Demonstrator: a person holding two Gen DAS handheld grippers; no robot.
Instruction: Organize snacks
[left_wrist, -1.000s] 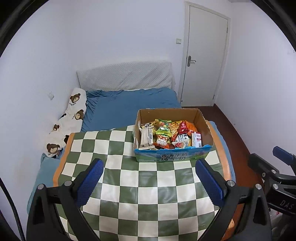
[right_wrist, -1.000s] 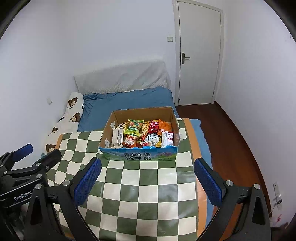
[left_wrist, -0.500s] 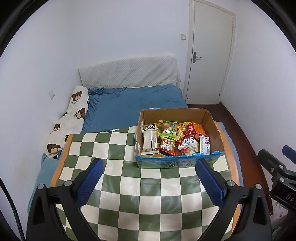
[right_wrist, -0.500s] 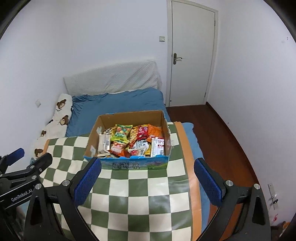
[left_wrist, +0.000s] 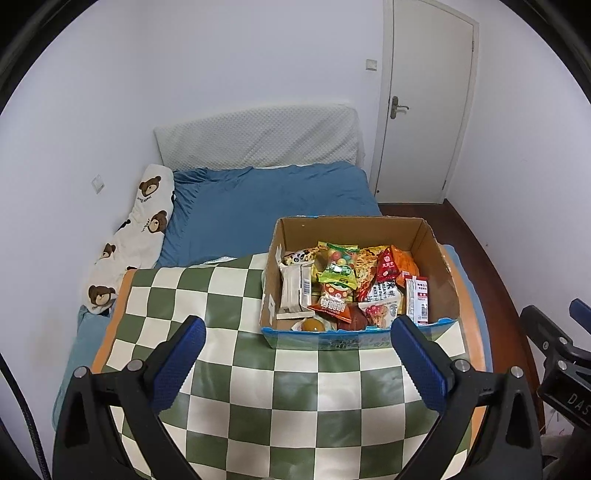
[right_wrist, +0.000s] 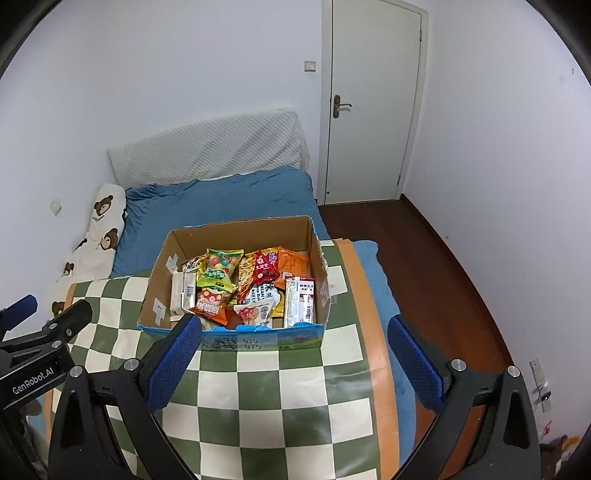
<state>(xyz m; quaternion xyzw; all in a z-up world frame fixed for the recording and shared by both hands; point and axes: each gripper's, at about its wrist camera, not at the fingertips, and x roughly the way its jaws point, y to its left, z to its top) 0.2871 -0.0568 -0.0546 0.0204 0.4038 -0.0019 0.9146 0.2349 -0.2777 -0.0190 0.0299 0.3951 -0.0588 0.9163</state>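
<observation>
Both tools hang above the near part of a green-and-cream chequered cloth (left_wrist: 229, 369) spread over the bed. The left gripper (left_wrist: 295, 354) has its blue-padded fingers spread wide with nothing between them; the right gripper (right_wrist: 293, 350) is likewise spread wide and empty.

The snacks (left_wrist: 351, 288) lie heaped in an open brown cardboard box with a blue printed front panel (left_wrist: 430, 236), which stands on the far right part of the cloth. No packet lies on the cloth outside it. On top of the heap are a white wrapped bar (left_wrist: 293, 286) at the left, a green bag of coloured sweets (left_wrist: 338, 266) in the middle, a red pouch (left_wrist: 388, 266) and an orange crinkled packet (left_wrist: 404, 258) toward the far right, and a white-and-red upright carton (left_wrist: 417, 299) against the right wall.

Judgement: packets all in the box fit either a sort about to be laid out on the cloth or snacks already gathered in; the pictures do not settle which.

Handling remarks, should a packet be lifted:
- Thin foil bags will crumple and slip; pinch a sealed edge rather than the puffed middle.
- Descend from above, clear of the box walls.
- Take top-lying packets only; overlapped ones will drag neighbours.
- The box looks light and may shift on the cloth.
</observation>
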